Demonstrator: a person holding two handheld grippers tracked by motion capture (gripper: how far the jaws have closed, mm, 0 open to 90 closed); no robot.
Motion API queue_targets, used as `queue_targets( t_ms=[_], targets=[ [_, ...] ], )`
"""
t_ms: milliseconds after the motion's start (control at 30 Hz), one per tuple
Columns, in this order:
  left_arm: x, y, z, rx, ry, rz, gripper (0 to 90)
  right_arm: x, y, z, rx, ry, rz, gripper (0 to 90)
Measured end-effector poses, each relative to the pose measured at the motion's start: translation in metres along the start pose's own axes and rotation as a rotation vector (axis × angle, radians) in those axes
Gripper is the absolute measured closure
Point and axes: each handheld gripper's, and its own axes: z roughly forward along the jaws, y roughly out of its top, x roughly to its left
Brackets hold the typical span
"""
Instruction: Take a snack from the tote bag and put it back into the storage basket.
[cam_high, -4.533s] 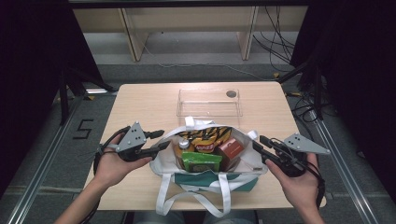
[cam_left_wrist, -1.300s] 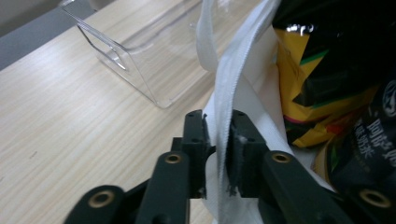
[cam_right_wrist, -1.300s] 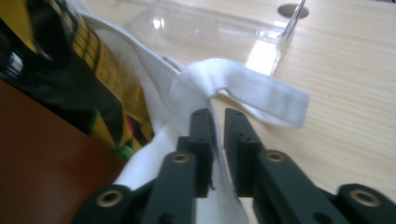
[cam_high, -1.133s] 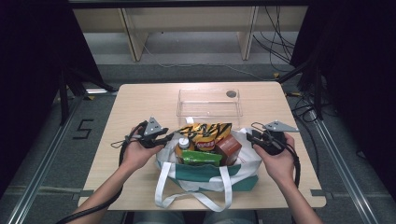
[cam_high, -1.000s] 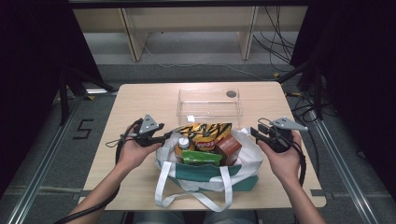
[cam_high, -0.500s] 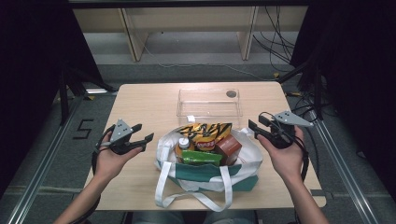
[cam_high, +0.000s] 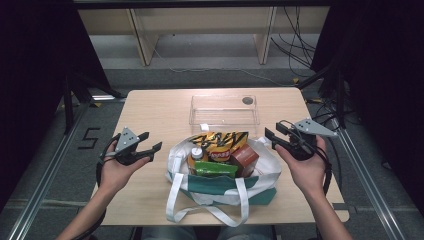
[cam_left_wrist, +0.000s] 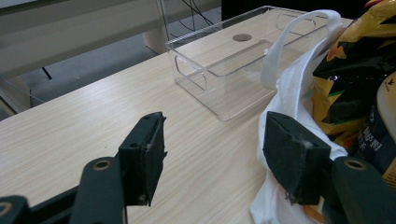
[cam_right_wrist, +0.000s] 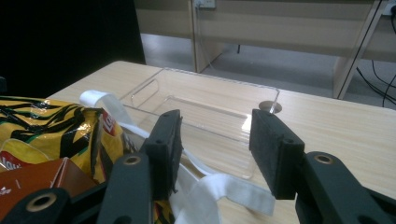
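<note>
A: Where is the tote bag (cam_high: 220, 185)?

B: It sits on the near half of the wooden table (cam_high: 165, 107), white with a teal band across its front, mouth open, one strap looped toward the near edge. It is packed with groceries: a yellow-and-black chip bag (cam_high: 220, 141) at the back, a reddish-brown carton (cam_high: 244, 157) to the right of it, a green packet (cam_high: 215, 169) in front, and a white-capped bottle (cam_high: 197, 156) on the left.

A: And the left gripper (cam_high: 148, 146)?

B: It is held just left of the bag, apart from it in the high view. Its jaws have just been opening and now stand spread with nothing between them. In the left gripper view, one pad (cam_left_wrist: 289, 161) is right beside the bag's white fabric; I cannot tell whether they touch.

A: The right gripper (cam_high: 271, 136)?

B: It is at the bag's right rim, jaws likewise just opened and parted, gripping nothing. In the right gripper view a white strap (cam_right_wrist: 219, 189) lies below the gap.

A: Anything beyond the bag?

B: A clear plastic bin (cam_high: 223, 109) stands just behind it, near the table's far edge.
</note>
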Motion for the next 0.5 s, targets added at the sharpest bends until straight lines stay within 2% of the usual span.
queue_targets(
  t_ms=[67,100,133,167,200,233,267,300,333,367,400,433,467,500],
  targets=[
    [0.001,0.0,-0.001,-0.001,0.003,-0.001,37.8,0.003,0.001,-0.001,-0.006,-0.005,0.021,51.9],
    [0.001,0.0,-0.001,-0.002,0.004,-0.001,37.8,0.001,0.003,-0.001,-0.014,0.012,-0.01,51.9],
    [0.001,0.0,-0.001,-0.005,0.004,-0.005,37.8,0.004,0.004,-0.001,-0.007,0.011,0.01,51.9],
    [0.001,0.001,-0.001,-0.004,0.002,0.001,37.8,0.005,0.005,-0.001,-0.012,0.029,0.002,51.9],
    [0.0,0.001,-0.001,-0.006,-0.001,0.004,37.8,0.007,0.006,-0.001,-0.011,0.025,0.003,51.9],
    [-0.001,0.002,-0.001,-0.004,0.003,0.003,37.7,0.008,0.006,-0.001,-0.011,0.038,-0.01,52.3],
    [-0.002,0.002,-0.001,-0.009,-0.002,0.004,37.7,0.011,0.006,-0.001,-0.008,0.052,0.009,52.5],
    [-0.003,0.003,0.0,-0.007,-0.007,0.002,37.6,0.011,0.007,0.0,-0.01,0.069,-0.009,52.7],
    [-0.004,0.003,-0.001,0.0,-0.004,0.001,37.6,0.014,0.007,0.0,-0.001,0.078,0.01,52.9],
    [-0.004,0.003,0.0,-0.001,-0.004,-0.003,37.6,0.014,0.007,0.001,-0.009,0.094,-0.008,52.9],
    [-0.004,0.003,0.001,-0.003,-0.002,-0.004,37.6,0.015,0.008,0.003,-0.011,0.102,-0.001,53.1],
    [-0.004,0.004,0.001,0.0,-0.003,0.0,37.6,0.017,0.01,0.003,0.008,0.116,0.007,53.4],
    [-0.004,0.003,0.002,-0.001,-0.006,-0.002,37.6,0.016,0.011,0.005,0.002,0.133,-0.012,53.7],
    [-0.004,0.003,0.002,0.0,-0.005,-0.004,37.6,0.018,0.012,0.006,0.003,0.139,0.016,54.4]
  ],
)
